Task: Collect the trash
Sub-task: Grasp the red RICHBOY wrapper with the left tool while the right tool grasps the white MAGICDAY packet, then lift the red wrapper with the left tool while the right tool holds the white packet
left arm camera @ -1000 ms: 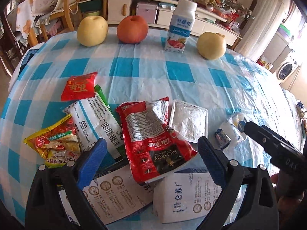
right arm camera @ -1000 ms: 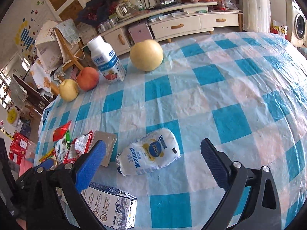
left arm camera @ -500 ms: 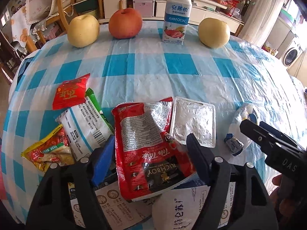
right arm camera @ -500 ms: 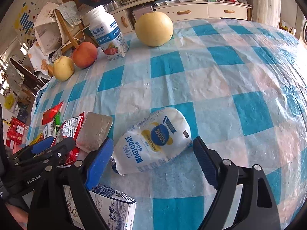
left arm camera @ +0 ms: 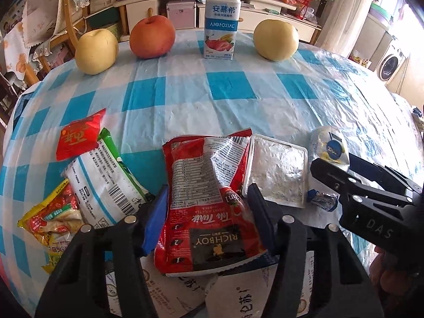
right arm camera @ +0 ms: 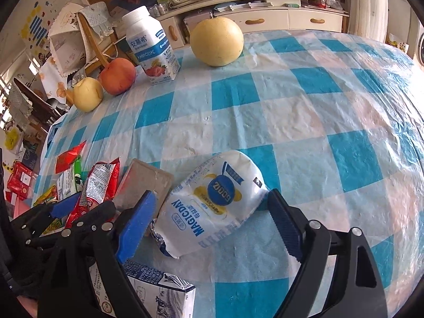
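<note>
Left gripper (left arm camera: 209,212): jaws spread around the red bag (left arm camera: 209,198), pads near its sides, not yet pressing — close low on the crumpled middle.
Right gripper (right arm camera: 212,225): jaws released around the white pouch (right arm camera: 212,206), near the tabletop's front edge.
Foil tray (left arm camera: 278,175): looks empty.
Bottle (left arm camera: 221,18): capped — back edge, contents unseen.

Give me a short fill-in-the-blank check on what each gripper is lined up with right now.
1. The left gripper has its fingers on either side of the ____ snack bag.
2. The right gripper straddles the white pouch with its fingers ____.
3. Between the red apple and a yellow pear stands a yogurt ____.
4. The foil tray lies to the ____ of the snack bag in the left wrist view.

Missing words: red; open; bottle; right
</note>
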The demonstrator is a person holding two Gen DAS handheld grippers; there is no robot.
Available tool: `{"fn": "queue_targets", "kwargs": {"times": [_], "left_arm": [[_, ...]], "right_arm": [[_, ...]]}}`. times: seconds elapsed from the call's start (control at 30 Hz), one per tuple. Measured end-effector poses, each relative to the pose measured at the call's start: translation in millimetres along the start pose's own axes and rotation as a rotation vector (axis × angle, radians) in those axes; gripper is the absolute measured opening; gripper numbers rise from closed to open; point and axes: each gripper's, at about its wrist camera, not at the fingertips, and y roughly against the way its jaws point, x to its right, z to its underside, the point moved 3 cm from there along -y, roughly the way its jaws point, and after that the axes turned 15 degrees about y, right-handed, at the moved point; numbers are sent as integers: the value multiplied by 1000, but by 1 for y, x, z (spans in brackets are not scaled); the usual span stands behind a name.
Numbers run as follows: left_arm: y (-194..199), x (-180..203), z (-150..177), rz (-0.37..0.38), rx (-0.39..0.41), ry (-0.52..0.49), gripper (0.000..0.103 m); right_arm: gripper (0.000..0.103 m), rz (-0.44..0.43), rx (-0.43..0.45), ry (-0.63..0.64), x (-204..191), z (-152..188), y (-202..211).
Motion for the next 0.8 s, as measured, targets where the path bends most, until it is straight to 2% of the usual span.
{"fn": "queue_targets", "kwargs": {"times": [0.07, 0.17, 0.23, 0.33, 0.4, 0.6, 0.63, 0.67, 0.8], "left_arm": [[1, -3, -1, 19, -1, 16, 57], [4, -9, 0, 51, -4, 46, 55], [6, -12, 1, 71, -6, 64, 54], [12, -17, 2, 92, -3, 87, 53], [16, -20, 3, 102, 5, 98, 51], [34, -29, 4, 142, 34, 119, 42], [36, -30, 4, 153, 37, 121, 26], [38, -31, 5, 175, 29, 126, 15], [41, -33, 8, 180, 20, 122, 15]], "right_arm": [[73, 28, -7, 37, -3, 0, -1], [63, 14, -3, 46, -5, 0, -1], [48, -16, 4, 39, -6, 0, -1], [34, 4, 4, 39, -4, 1, -1], [30, 0, 12, 17, 1, 3, 1], [27, -34, 38, -30, 7, 6, 2], [27, -37, 42, -35, 7, 6, 3], [27, -40, 47, -39, 7, 7, 3], [27, -60, 82, -40, 6, 6, 12]]}}
